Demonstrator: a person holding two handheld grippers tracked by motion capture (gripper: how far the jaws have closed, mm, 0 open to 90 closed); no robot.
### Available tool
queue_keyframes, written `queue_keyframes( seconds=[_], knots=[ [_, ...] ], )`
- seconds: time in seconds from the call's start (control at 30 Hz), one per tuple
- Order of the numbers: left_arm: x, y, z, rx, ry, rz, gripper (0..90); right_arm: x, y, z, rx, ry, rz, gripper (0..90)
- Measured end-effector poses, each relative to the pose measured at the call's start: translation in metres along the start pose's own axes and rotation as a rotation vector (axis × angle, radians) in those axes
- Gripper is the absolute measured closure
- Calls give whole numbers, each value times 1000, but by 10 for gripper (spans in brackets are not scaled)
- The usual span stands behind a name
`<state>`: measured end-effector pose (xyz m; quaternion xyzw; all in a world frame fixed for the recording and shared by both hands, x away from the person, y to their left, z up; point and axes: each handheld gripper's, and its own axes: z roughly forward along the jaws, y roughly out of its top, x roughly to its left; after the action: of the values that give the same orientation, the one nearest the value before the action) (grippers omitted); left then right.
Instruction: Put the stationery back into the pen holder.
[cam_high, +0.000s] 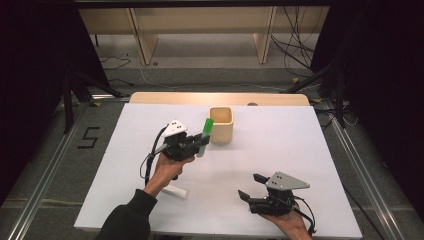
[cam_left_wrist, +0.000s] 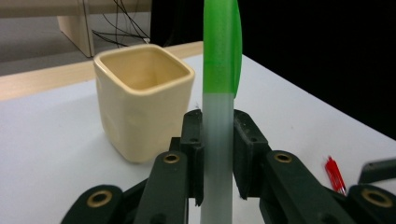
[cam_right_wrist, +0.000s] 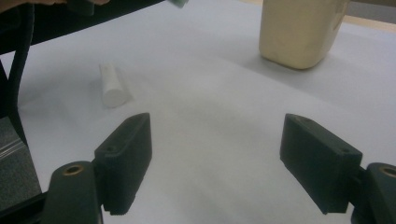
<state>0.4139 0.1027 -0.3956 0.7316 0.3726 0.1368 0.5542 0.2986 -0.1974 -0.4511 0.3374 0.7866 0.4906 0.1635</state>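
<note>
My left gripper (cam_high: 201, 144) is shut on a pale marker with a green cap (cam_high: 206, 131), held upright just left of a cream square cup (cam_high: 221, 124). In the left gripper view the marker (cam_left_wrist: 217, 140) stands between the jaws, its green cap (cam_left_wrist: 222, 46) up, and the cup (cam_left_wrist: 142, 98) lies just beyond to the left. My right gripper (cam_high: 248, 186) rests open near the table's front edge, nothing between its fingers (cam_right_wrist: 126, 158). Its view shows the cup (cam_right_wrist: 299, 32) farther off at the upper right.
A short white cylinder (cam_high: 175, 191) lies on the white table (cam_high: 280, 145) beside the left forearm; the right gripper view shows the cylinder (cam_right_wrist: 112, 86) too. A small red item (cam_left_wrist: 334, 173) lies on the table at the right of the left gripper view. Wooden shelving stands beyond the table.
</note>
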Motion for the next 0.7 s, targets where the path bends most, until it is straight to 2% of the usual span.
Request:
queue_keyframes(
  seconds=[0.07,0.17,0.23,0.33,0.47,0.57,0.7],
  knots=[
    [3,8,2,-8,5,-9,762,1,0,0,0,1,-4,257],
    [8,18,6,-26,-11,-48,763,2,-1,-1,2,6,-2,255],
    [10,24,10,-23,-4,-40,762,3,-1,-1,2,9,-3,255],
    [13,33,15,-33,-7,-48,762,3,-1,-1,1,12,-6,255],
    [14,45,24,-32,-1,-6,762,3,-1,0,2,12,-12,255],
    [15,52,30,-33,11,-2,763,3,-1,-1,1,12,-13,256],
    [14,61,37,-35,28,26,762,3,-2,0,1,12,-15,256]
  ],
)
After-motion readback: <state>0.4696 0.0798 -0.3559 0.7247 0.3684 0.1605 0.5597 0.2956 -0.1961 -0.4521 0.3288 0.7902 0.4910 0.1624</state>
